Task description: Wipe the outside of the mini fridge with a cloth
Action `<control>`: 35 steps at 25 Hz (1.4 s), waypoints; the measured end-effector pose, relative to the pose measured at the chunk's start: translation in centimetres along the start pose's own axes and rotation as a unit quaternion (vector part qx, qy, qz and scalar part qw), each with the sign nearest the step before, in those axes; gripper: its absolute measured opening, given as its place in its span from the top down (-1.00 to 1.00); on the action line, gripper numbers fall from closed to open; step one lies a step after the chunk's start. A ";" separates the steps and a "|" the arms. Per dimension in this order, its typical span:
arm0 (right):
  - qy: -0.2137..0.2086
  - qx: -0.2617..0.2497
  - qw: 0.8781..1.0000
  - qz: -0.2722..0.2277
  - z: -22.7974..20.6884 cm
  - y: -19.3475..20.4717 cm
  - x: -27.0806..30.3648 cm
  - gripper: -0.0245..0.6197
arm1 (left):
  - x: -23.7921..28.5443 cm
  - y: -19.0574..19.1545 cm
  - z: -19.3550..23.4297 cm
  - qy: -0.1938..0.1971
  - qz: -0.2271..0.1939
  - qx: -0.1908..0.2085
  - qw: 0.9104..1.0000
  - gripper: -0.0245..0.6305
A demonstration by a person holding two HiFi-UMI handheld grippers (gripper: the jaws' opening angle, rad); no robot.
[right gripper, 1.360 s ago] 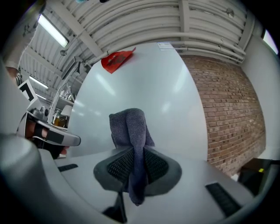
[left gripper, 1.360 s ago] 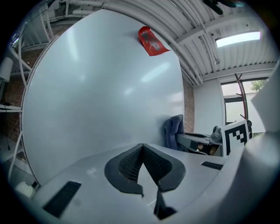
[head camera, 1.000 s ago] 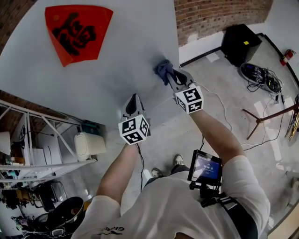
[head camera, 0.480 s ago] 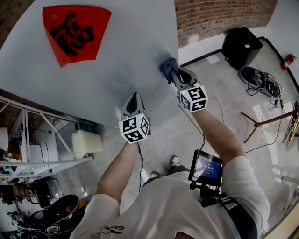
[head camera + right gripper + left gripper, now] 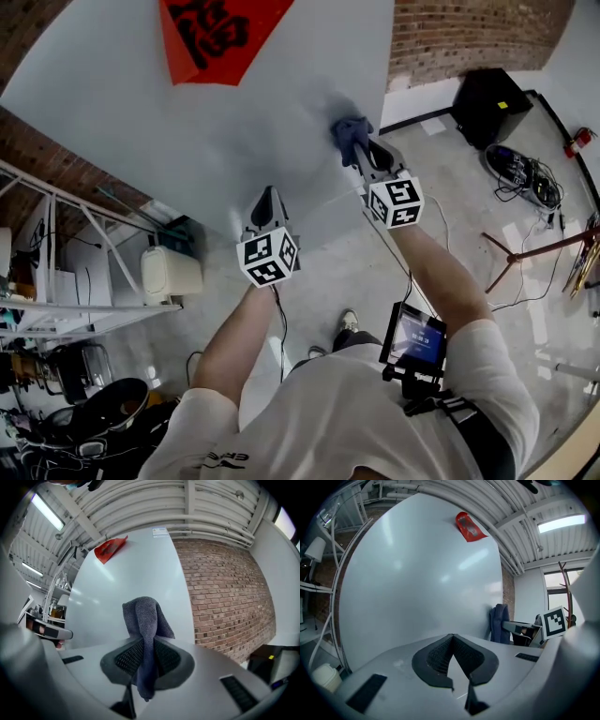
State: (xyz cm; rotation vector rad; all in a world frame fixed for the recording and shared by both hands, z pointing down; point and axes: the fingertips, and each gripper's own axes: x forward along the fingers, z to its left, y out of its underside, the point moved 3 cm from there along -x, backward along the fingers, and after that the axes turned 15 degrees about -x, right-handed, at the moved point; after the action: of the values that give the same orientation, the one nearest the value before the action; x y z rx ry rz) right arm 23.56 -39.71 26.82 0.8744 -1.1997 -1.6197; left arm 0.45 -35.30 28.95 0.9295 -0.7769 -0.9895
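The fridge's white outer panel (image 5: pixel 187 141) fills the upper left of the head view, with a red paper decoration (image 5: pixel 220 33) stuck on it. My right gripper (image 5: pixel 361 152) is shut on a blue-grey cloth (image 5: pixel 351 134) and presses it against the panel near its right edge. In the right gripper view the cloth (image 5: pixel 145 616) stands up between the jaws of the right gripper (image 5: pixel 145 641), and its tail hangs down. My left gripper (image 5: pixel 267 202) points at the panel's lower part. Its jaws (image 5: pixel 452 637) meet at the tips with nothing in them. The cloth (image 5: pixel 499 623) shows at the right.
Metal shelving (image 5: pixel 66 272) and a white container (image 5: pixel 171 272) stand at the left. A brick wall (image 5: pixel 469 33), a black box (image 5: pixel 492 98), coiled cables (image 5: pixel 525 169) and a tripod leg (image 5: pixel 534 244) lie to the right. A small screen (image 5: pixel 412 337) hangs at the person's chest.
The head view has shifted, so the red paper sits higher in frame. My right gripper and the cloth have slid a little along the panel's right edge. The left gripper has hardly moved.
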 end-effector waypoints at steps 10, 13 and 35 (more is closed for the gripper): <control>-0.074 -0.013 0.997 -0.007 13.9 -3.1 -1.3 0.75 | -9.3 -1.2 7.5 -0.037 -0.016 -0.013 0.999 0.91; -0.099 -0.015 0.995 -0.009 18.8 -3.6 -2.0 0.75 | -12.4 -1.3 9.9 -0.048 -0.020 -0.016 0.999 0.92; -0.238 -0.007 0.971 -0.017 35.1 4.6 -0.2 0.75 | -15.9 5.8 19.6 -0.119 -0.041 -0.036 0.991 0.92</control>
State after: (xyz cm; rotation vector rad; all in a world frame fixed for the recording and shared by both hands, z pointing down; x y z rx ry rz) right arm -7.06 -28.99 40.94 0.5093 -1.4988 -1.9295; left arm -20.30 -24.63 40.20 0.7943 -0.9013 -1.2086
